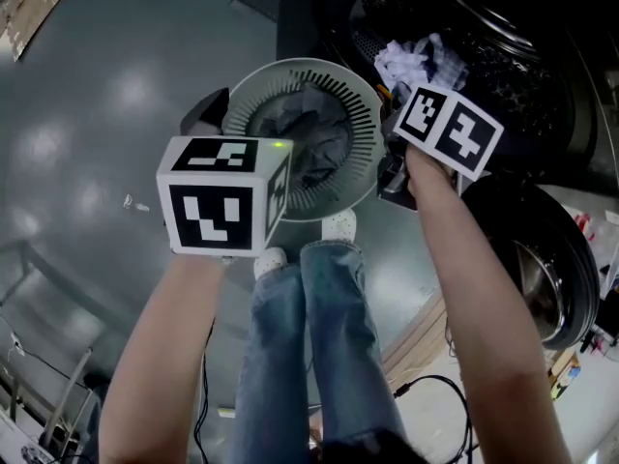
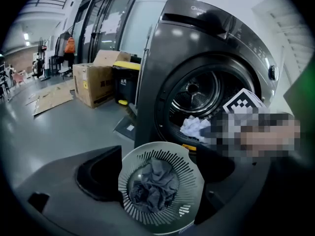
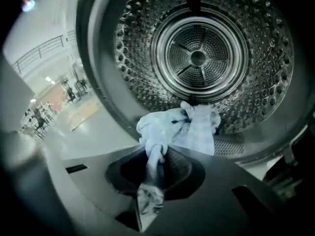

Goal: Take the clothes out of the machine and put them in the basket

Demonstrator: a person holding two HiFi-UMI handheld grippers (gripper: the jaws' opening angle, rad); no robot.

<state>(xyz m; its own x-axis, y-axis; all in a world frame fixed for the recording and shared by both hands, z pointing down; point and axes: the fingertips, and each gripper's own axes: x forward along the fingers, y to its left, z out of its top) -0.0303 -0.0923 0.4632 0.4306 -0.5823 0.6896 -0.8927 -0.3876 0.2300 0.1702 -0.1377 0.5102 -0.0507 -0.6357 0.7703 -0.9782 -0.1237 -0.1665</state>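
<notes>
White cloth (image 3: 177, 127) is hanging over the lip of the drum (image 3: 199, 58), and the right gripper (image 3: 152, 176) is clamping a twisted tail of it between its jaws. The right gripper view is showing that pinch plainly. The head view is giving only the marker cube and a forearm reaching into the mouth of the machine (image 2: 162, 58).

The left gripper (image 2: 160, 183) is hovering with its jaws apart and nothing between them, framing the basket (image 2: 194, 181) below. That round slatted basket is standing on the floor (image 1: 87, 133) just in front of the machine's opening, and a crumpled grey garment (image 1: 309, 138) is lying inside it.

Only the head view is catching the person's jeans (image 1: 309, 336) and white shoes (image 1: 338, 225), the toes just beside the basket's near rim.

The floor is glossy grey and is throwing back soft patches of light. The left gripper view is opening onto a big hall. A cardboard box (image 2: 93, 85) and a black bin with a yellow lid (image 2: 125, 82) are sitting near the machine's left side, flattened cardboard (image 2: 49, 100) is lying further out, and tall glazing is running behind.

The machine's door (image 1: 546, 278) is swung open on the person's right, crowding that side. Bare floor is stretching away left of the basket. A black cable (image 1: 435, 385) is trailing across the floor under the right forearm.
</notes>
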